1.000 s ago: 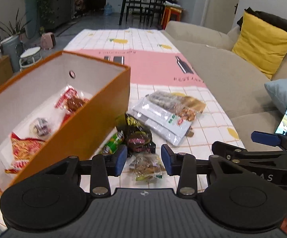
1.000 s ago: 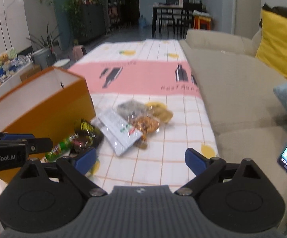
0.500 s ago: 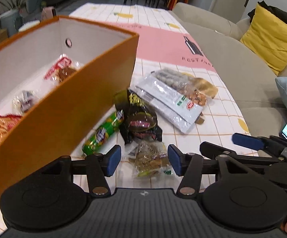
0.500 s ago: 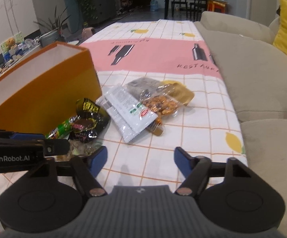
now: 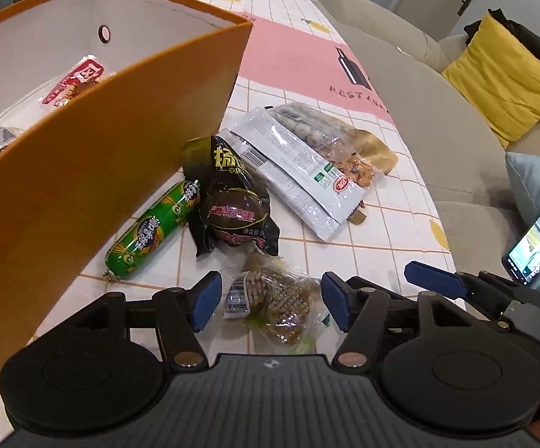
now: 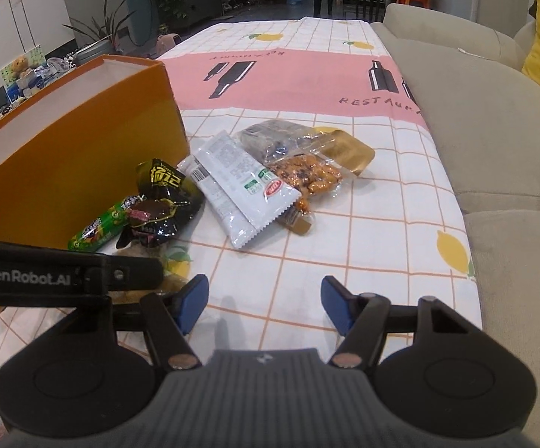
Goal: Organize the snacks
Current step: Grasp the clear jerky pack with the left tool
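Left wrist view shows our left gripper spread wide, its blue pads either side of a small clear packet of brownish snacks lying on the checked tablecloth; whether the pads touch the wrapper we cannot tell, since the packet sits so low in the frame. Just beyond it lies a black wrapped egg snack, with a green sausage stick touching its left side and resting against the orange box. Inside the box we see a red-and-white packet near the far wall. Farther out, a long white packet lies across a clear bag of orange-brown pieces.

Right wrist view has our right gripper also spread apart and holding nothing, over bare tablecloth to the right of the pile. A beige sofa runs along the cloth's right edge.
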The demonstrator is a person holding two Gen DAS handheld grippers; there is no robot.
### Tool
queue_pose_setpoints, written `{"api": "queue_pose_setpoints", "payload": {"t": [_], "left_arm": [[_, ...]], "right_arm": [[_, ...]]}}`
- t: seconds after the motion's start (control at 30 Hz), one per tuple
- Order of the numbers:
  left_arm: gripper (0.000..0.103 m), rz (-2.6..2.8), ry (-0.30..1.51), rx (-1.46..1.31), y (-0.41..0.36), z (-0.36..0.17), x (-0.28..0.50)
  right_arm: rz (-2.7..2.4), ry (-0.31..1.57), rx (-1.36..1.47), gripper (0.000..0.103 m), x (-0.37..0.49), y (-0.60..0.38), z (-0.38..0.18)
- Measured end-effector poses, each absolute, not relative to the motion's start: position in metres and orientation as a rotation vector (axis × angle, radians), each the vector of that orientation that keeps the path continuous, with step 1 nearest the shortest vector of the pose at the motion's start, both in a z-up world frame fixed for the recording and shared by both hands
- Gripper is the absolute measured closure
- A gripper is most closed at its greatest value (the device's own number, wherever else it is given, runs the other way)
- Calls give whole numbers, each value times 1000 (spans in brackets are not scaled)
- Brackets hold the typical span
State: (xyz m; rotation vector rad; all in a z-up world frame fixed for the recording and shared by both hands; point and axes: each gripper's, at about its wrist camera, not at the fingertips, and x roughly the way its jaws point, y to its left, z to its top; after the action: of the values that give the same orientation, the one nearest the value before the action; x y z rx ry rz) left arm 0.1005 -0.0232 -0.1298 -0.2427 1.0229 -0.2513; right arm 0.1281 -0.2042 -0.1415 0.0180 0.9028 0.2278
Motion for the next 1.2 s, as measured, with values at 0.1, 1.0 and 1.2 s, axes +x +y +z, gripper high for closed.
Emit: {"api": "queue_pose_setpoints", "payload": {"t": [0.1, 1.0, 1.2], "left_arm": [[31, -258, 1030, -255, -22, -132, 101], [45, -132, 1033, -107, -4, -100, 82], [45, -105, 1053, -92, 4, -106, 83]], "right_arm": [[227, 907, 10, 39, 129, -204, -143], [323, 870, 22, 43, 149, -178, -132], [422, 878, 86, 43, 173, -158, -129]]}}
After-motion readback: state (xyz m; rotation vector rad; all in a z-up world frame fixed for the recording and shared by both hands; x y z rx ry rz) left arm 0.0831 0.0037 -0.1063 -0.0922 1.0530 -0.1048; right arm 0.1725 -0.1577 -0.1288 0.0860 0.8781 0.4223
